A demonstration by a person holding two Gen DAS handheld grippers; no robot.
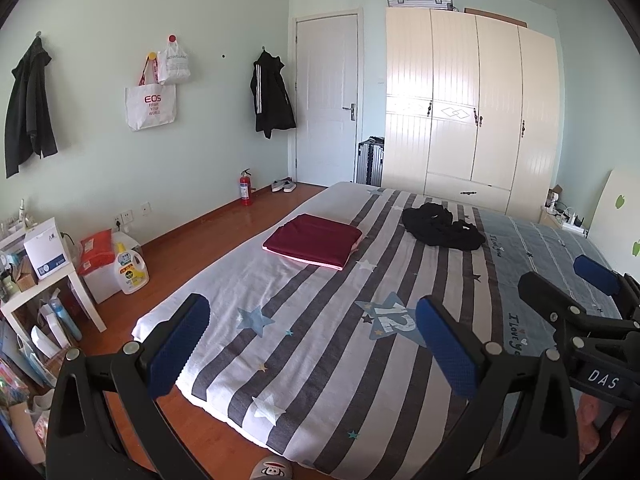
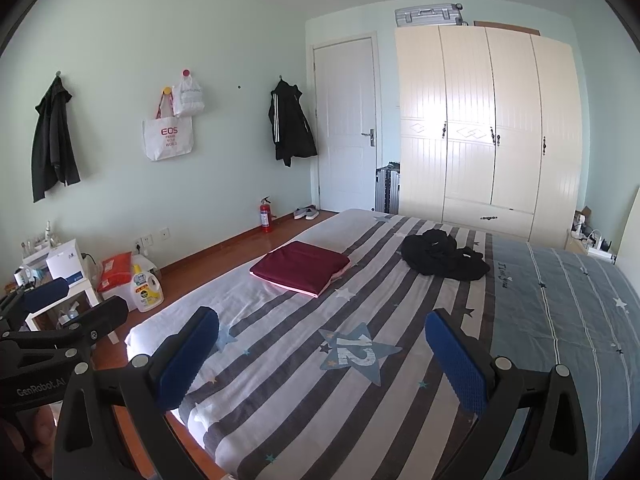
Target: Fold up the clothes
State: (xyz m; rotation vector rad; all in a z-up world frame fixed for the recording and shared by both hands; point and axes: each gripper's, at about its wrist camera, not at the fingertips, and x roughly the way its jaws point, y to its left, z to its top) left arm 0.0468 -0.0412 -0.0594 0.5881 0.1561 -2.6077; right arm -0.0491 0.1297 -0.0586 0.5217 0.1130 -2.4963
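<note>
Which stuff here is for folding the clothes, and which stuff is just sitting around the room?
For the folding: crumpled black garment, folded maroon cloth, bed, left gripper, right gripper.

Just lying about: detergent bottle, fire extinguisher, hanging jackets, tote bags, shoes.

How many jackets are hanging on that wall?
2. One dark jacket hangs on a hook at the far left of the wall; a black jacket with white sleeve stripes hangs on a hook just left of the door. None seem hidden.
</note>
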